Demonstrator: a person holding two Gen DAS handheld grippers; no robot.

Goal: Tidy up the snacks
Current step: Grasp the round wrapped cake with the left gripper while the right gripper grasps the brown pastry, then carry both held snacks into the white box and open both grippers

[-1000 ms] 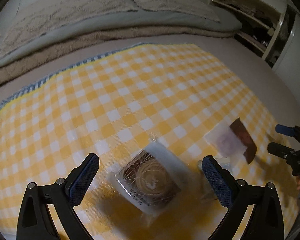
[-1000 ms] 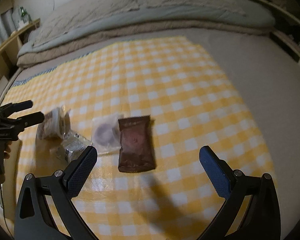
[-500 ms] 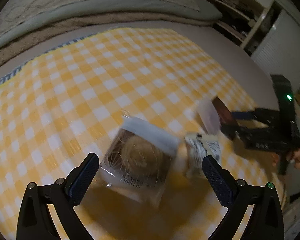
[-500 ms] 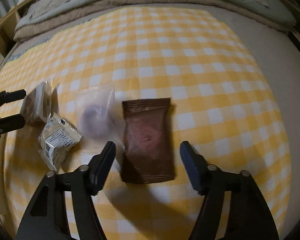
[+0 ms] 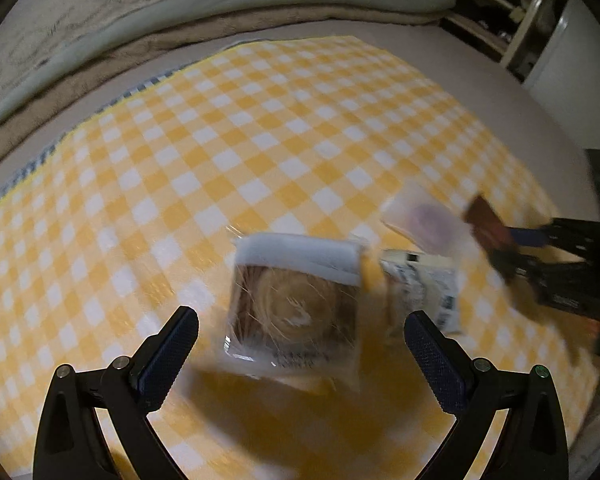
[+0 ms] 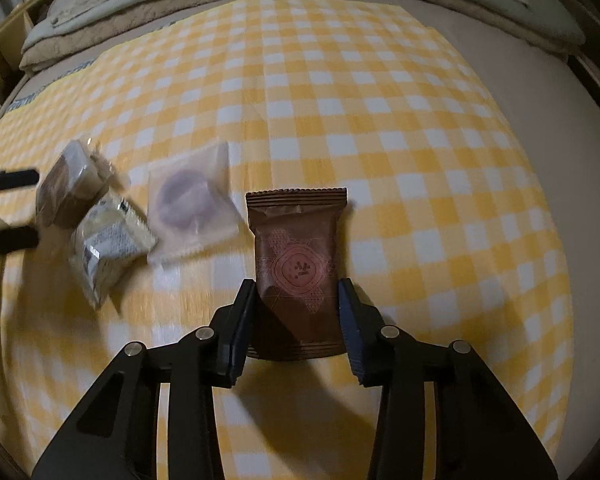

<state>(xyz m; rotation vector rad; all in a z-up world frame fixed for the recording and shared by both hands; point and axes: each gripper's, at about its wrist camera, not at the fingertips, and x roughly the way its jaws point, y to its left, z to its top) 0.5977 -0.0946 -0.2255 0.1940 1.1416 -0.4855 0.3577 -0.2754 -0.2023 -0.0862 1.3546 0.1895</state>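
Note:
Several wrapped snacks lie on a yellow checked cloth [image 6: 380, 128]. My right gripper [image 6: 296, 312] has its fingers on both sides of the near end of a brown packet [image 6: 296, 264], nearly touching it; the packet lies flat. Left of it lie a clear packet with a purple sweet [image 6: 188, 204], a silver-white packet [image 6: 108, 244] and a clear-wrapped brown pastry [image 6: 68, 188]. My left gripper [image 5: 300, 344] is open just in front of that pastry [image 5: 296, 304], with the silver-white packet [image 5: 424, 288] and the purple sweet packet [image 5: 424, 220] to its right.
The cloth [image 5: 220, 140] covers a beige surface with folded bedding [image 5: 180, 12] along the far edge. Shelves [image 5: 512, 8] stand at the far right. A wooden shelf [image 6: 4, 40] is at the far left of the right wrist view.
My right gripper has moved down and forward onto the brown packet and narrowed its fingers around it. My left gripper has shifted closer to the pastry and stays open.

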